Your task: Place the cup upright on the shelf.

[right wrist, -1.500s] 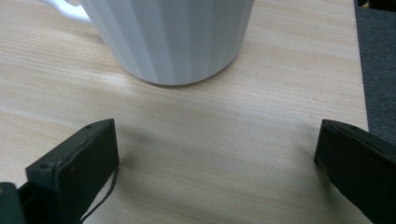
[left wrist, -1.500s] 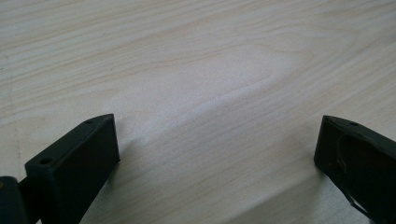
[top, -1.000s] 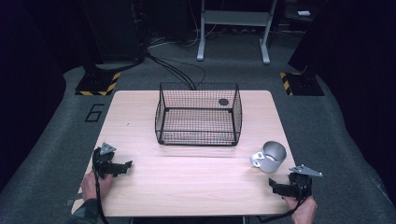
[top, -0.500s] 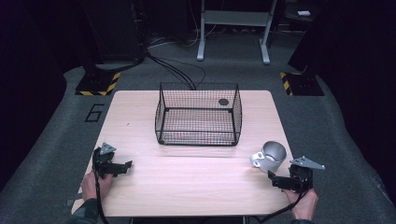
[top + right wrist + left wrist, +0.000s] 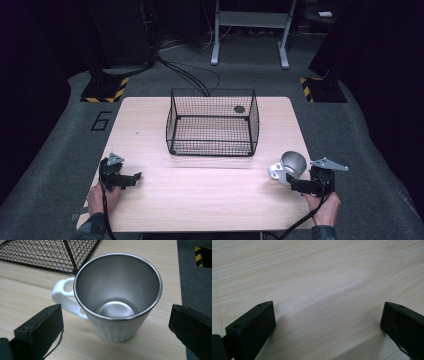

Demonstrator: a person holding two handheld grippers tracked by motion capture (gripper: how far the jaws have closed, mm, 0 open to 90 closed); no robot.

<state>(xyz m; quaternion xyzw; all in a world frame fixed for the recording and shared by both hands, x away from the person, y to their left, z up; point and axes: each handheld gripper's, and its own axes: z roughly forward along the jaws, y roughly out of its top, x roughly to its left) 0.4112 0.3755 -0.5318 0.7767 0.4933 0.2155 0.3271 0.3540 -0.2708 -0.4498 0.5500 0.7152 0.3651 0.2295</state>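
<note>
Step in hand: approaching the steel mug (image 5: 117, 297) with the right gripper (image 5: 116, 322), probably to grasp it and bring it to the wire basket (image 5: 212, 122).
Mug place: upright on the table (image 5: 200, 200), near the right edge, at about 4 o'clock from the basket and well apart from it; white handle (image 5: 63, 298) pointing to 9 o'clock in the right gripper view.
Right gripper: jaws spread wide, one on each side of the mug, not touching it yet.
Left gripper (image 5: 328, 322): jaws spread wide as well, over bare wood, holding nothing, at about 8 o'clock from the basket.
Good grasp: better to advance until the mug body sits fully between the jaws, then close slowly on the walls below the rim, keeping away from the handle.
Risk: smooth tapered metal, likely to slip or tip if pinched too high.
</note>
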